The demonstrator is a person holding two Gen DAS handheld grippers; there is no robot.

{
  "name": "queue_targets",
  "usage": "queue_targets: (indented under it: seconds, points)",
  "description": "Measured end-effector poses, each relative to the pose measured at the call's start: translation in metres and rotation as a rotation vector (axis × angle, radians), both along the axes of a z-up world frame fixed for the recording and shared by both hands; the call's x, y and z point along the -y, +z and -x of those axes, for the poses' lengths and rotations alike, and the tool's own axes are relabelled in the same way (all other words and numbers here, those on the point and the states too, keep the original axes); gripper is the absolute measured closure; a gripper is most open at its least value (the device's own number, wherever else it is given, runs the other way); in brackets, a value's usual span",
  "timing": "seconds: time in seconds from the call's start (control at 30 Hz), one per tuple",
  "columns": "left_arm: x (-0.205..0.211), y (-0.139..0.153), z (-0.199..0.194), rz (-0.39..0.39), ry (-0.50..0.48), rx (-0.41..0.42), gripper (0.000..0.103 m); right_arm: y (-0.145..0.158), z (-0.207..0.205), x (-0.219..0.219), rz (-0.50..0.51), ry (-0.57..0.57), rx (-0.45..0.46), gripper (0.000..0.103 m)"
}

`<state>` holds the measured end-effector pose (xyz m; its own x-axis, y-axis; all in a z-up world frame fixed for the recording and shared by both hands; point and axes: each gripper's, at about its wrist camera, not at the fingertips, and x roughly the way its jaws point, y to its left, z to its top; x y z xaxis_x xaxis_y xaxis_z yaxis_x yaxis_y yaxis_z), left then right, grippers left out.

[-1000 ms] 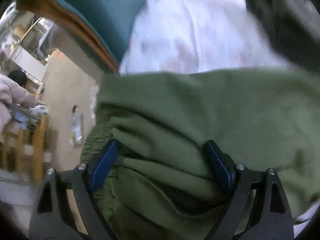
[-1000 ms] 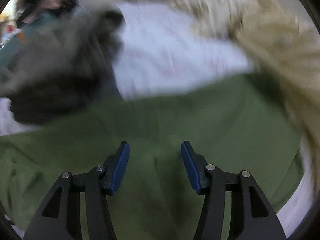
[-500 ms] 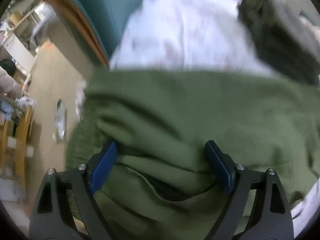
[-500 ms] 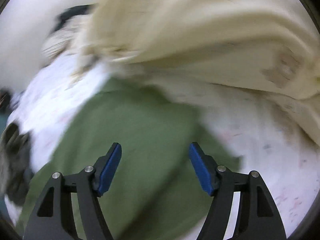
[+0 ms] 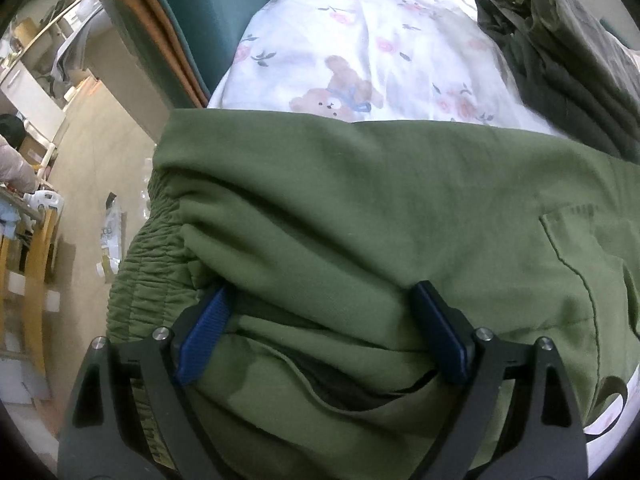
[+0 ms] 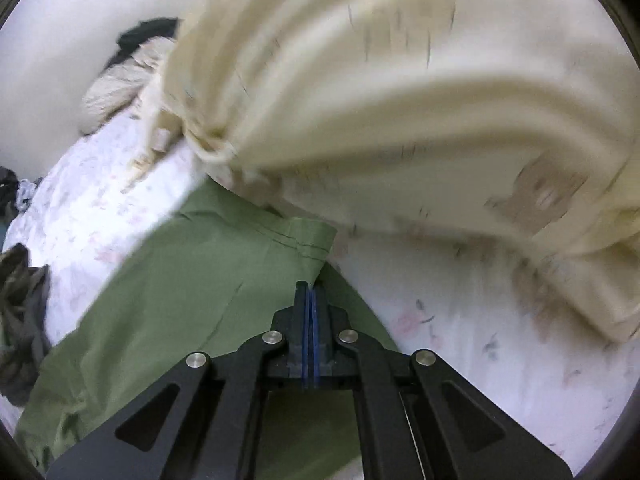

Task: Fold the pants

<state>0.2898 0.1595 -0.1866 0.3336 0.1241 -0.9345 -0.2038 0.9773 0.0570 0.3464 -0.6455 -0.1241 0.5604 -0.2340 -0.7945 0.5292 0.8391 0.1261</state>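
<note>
Olive green pants [image 5: 360,208] lie on a white floral bed sheet [image 5: 360,40]. In the left wrist view my left gripper [image 5: 320,316] is open, its blue pads on either side of bunched folds beside the elastic waistband [image 5: 148,276]. In the right wrist view my right gripper [image 6: 311,292] is shut on the hem corner of a pant leg [image 6: 224,276], with the green cloth pinched between the pads.
A dark grey-green garment [image 5: 560,52] lies at the far right of the bed. A cream garment pile [image 6: 400,92] sits close above the pant hem. The bed's left edge drops to a beige floor [image 5: 84,160] with a wooden chair [image 5: 32,280].
My right gripper swung right along the pant leg to its hem and closed on the corner. My left gripper stayed open over the waist folds.
</note>
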Motion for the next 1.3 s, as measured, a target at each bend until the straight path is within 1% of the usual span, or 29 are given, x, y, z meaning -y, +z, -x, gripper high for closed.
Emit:
queue_targets:
  seconds: [0.07,0.13,0.17,0.23,0.3,0.33,0.37,0.43,0.5,0.57,0.6,0.63,0.67,0.7,0.73,0.77,0.8,0.87,0.9,0.97,1.0,1.03,1.1,1.13,1.17,1.2,1.3]
  points:
    - [0.0,0.001,-0.002,0.006,-0.006,-0.004,0.014,0.018,0.009,0.001,0.014,-0.001,0.015,0.103]
    - [-0.005,0.001,-0.004,0.016,-0.013,-0.009,0.014,0.024,0.021,0.007,0.001,-0.025,-0.004,0.103]
    - [-0.007,0.002,-0.003,0.026,-0.014,-0.009,0.014,0.02,0.029,0.012,-0.013,-0.043,-0.028,0.103]
    - [-0.011,0.003,-0.004,0.043,-0.014,-0.012,0.014,-0.008,0.041,0.023,-0.026,-0.084,-0.119,0.103]
    - [-0.01,0.008,-0.004,0.051,-0.015,-0.017,0.014,-0.03,0.049,0.032,-0.065,-0.118,-0.151,0.103]
    - [-0.009,0.009,-0.003,0.05,-0.018,-0.018,0.014,-0.043,0.054,0.036,-0.098,-0.134,-0.152,0.103]
    - [-0.008,0.01,-0.003,0.047,-0.021,-0.018,0.014,-0.05,0.055,0.036,-0.096,-0.14,-0.172,0.103]
    - [-0.006,0.012,-0.002,0.038,-0.027,-0.022,0.014,-0.055,0.054,0.03,-0.067,-0.14,-0.187,0.102]
    - [-0.005,0.014,-0.002,0.037,-0.033,-0.029,0.015,-0.051,0.045,0.027,-0.042,-0.118,-0.209,0.098]
    - [-0.004,0.015,-0.001,0.034,-0.04,-0.032,0.015,-0.036,0.037,0.023,0.059,-0.116,-0.22,0.084]
    - [-0.005,0.015,0.0,0.033,-0.042,-0.033,0.015,-0.024,0.032,0.019,0.153,-0.117,-0.21,0.067]
    - [-0.004,0.015,-0.003,0.033,-0.041,-0.031,0.015,-0.014,0.03,0.014,0.206,-0.116,-0.183,0.043]
    - [-0.004,0.014,-0.003,0.034,-0.039,-0.029,0.015,-0.005,0.026,0.013,0.224,-0.095,-0.149,0.034]
    - [-0.003,0.015,-0.002,0.033,-0.04,-0.026,0.015,0.002,0.013,0.007,0.211,-0.028,-0.115,0.026]
    - [-0.003,0.015,-0.002,0.032,-0.04,-0.022,0.015,0.005,0.008,0.003,0.194,0.023,-0.116,0.028]
    - [-0.002,0.016,-0.003,0.032,-0.039,-0.015,0.015,0.002,-0.011,-0.007,0.177,0.104,-0.146,0.03]
    - [-0.002,0.017,-0.003,0.036,-0.04,-0.005,0.015,0.0,-0.03,-0.017,0.195,0.167,-0.18,0.031]
    - [-0.003,0.017,-0.002,0.041,-0.044,0.007,0.015,-0.002,-0.056,-0.031,0.293,0.216,-0.199,0.031]
    - [-0.002,0.015,-0.003,0.038,-0.048,-0.003,0.015,-0.007,-0.073,-0.033,0.326,0.232,-0.209,0.031]
    - [-0.002,0.011,-0.003,0.039,-0.057,-0.012,0.014,-0.017,-0.097,-0.029,0.333,0.238,-0.238,0.039]
    - [-0.003,0.01,-0.002,0.042,-0.06,-0.005,0.014,-0.026,-0.109,-0.025,0.339,0.239,-0.264,0.045]
    - [-0.003,0.01,-0.002,0.042,-0.062,-0.003,0.014,-0.032,-0.106,-0.019,0.344,0.242,-0.286,0.057]
    - [-0.002,0.007,-0.003,0.036,-0.065,-0.01,0.014,-0.048,-0.116,-0.017,0.34,0.265,-0.335,0.084]
    - [-0.001,0.007,-0.004,0.033,-0.063,-0.012,0.014,-0.057,-0.12,-0.018,0.356,0.28,-0.359,0.087]
    - [0.001,0.006,-0.005,0.025,-0.063,-0.015,0.013,-0.059,-0.122,-0.02,0.375,0.294,-0.356,0.099]
    - [0.003,0.005,-0.006,0.018,-0.063,-0.015,0.013,-0.057,-0.124,-0.024,0.421,0.306,-0.343,0.103]
    - [0.006,0.003,-0.007,0.008,-0.068,-0.009,0.012,-0.045,-0.128,-0.025,0.501,0.281,-0.288,0.103]
